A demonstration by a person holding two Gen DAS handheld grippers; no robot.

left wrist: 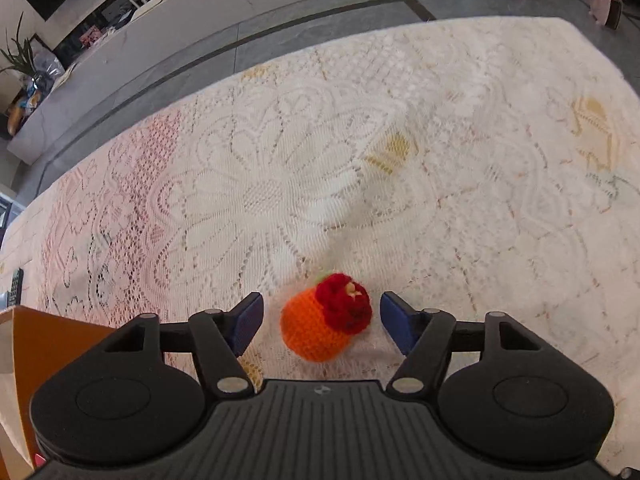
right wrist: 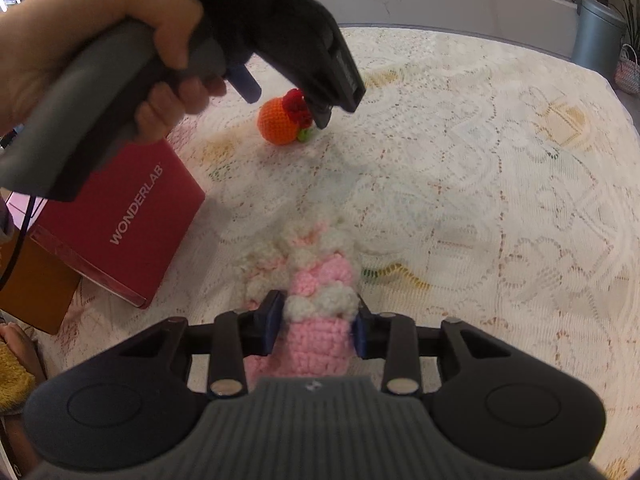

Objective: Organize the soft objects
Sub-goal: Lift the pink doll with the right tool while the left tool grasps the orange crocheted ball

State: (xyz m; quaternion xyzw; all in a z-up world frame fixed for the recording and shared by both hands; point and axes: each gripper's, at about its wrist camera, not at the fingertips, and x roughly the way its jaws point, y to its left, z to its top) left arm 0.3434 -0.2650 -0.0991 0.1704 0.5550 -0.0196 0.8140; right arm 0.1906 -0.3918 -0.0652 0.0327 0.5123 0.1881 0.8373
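Observation:
An orange crocheted ball with a red flower on top [left wrist: 324, 322] lies on the lace tablecloth [left wrist: 360, 160]. My left gripper [left wrist: 322, 326] stands open around it, a blue pad on each side with a gap to the yarn. In the right wrist view the same ball [right wrist: 280, 120] sits under the left gripper [right wrist: 286, 104], which a hand [right wrist: 100, 36] holds from above. My right gripper [right wrist: 316, 328] is shut on a pink and white crocheted piece [right wrist: 316, 308] that trails forward onto the cloth.
A red box marked WONDERLAB [right wrist: 120, 220] lies at the left on the table, with an orange box [right wrist: 32, 292] beside it; the orange box's corner [left wrist: 52, 344] shows in the left wrist view. A yellow fuzzy item [right wrist: 12, 376] is at the far left edge. Beyond the table are a grey floor and a bin [right wrist: 596, 32].

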